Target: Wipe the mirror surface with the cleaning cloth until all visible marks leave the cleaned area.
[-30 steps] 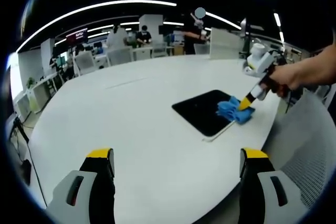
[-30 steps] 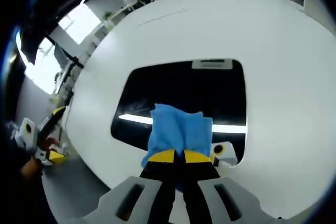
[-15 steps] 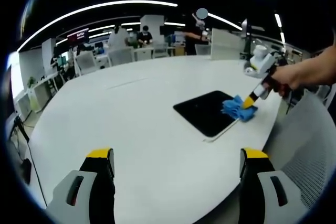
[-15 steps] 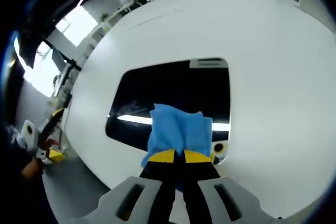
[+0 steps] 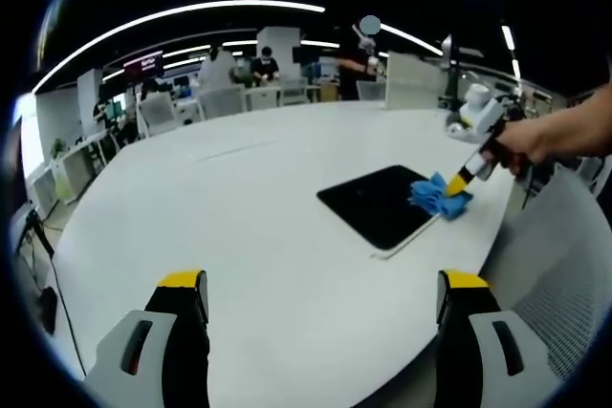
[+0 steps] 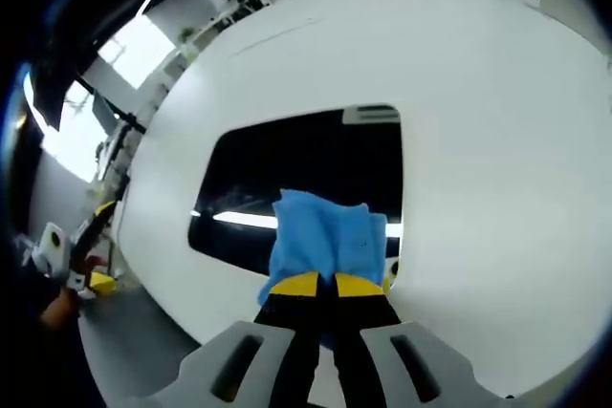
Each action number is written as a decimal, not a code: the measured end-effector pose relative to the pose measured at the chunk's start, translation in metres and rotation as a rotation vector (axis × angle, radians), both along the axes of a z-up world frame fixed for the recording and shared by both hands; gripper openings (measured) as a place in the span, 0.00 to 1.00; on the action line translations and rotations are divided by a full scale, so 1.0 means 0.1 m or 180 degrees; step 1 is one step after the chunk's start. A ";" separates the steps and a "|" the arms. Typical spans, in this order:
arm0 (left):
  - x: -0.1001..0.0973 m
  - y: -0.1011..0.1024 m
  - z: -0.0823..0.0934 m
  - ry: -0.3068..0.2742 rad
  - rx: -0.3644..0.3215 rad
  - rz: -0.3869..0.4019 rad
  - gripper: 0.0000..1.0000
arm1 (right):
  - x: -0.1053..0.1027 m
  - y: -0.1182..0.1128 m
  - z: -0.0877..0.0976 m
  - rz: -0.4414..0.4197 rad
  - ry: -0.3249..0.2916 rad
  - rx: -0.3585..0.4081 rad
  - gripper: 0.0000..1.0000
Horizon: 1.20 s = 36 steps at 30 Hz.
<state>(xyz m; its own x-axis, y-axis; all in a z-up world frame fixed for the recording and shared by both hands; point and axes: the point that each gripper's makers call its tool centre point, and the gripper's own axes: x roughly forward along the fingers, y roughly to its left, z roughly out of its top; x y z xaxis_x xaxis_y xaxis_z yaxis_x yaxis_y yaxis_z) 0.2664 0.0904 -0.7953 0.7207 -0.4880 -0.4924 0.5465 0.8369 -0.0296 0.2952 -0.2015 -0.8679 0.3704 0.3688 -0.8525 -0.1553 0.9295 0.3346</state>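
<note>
On the white table (image 6: 497, 121), right claw (image 6: 325, 284) grips cloth (image 6: 330, 236); writing unreadable.

The left gripper (image 5: 320, 317), with grey jaws and yellow tips, is held level and its jaws stand wide apart. The right gripper (image 6: 326, 286) points down with jaws pressed together on the blue cleaning cloth (image 6: 328, 240). A bare hand (image 5: 524, 143) holds it.

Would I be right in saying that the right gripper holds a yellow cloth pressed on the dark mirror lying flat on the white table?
Not quite: the cloth is blue, not yellow; only the jaw tips are yellow. The right gripper view shows this, with the right gripper shut on the cloth against the dark mirror lying flat on the white table.
</note>
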 end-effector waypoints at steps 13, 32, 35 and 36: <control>0.00 0.00 0.00 0.0007 -0.0001 -0.0001 1.00 | 0.03 -0.03 -0.01 -0.0019 -0.0004 -0.0004 0.00; -0.01 -0.03 -0.03 0.0036 0.0026 -0.0057 1.00 | 0.37 -0.09 -0.01 -0.0065 -0.0056 -0.0097 0.00; -0.01 -0.03 -0.03 0.0033 0.0033 -0.0067 1.00 | 0.46 -0.11 -0.02 -0.0071 -0.0061 -0.0112 0.00; -0.01 -0.03 -0.03 0.0035 0.0034 -0.0070 1.00 | 0.48 -0.12 -0.02 -0.0073 -0.0062 -0.0114 0.00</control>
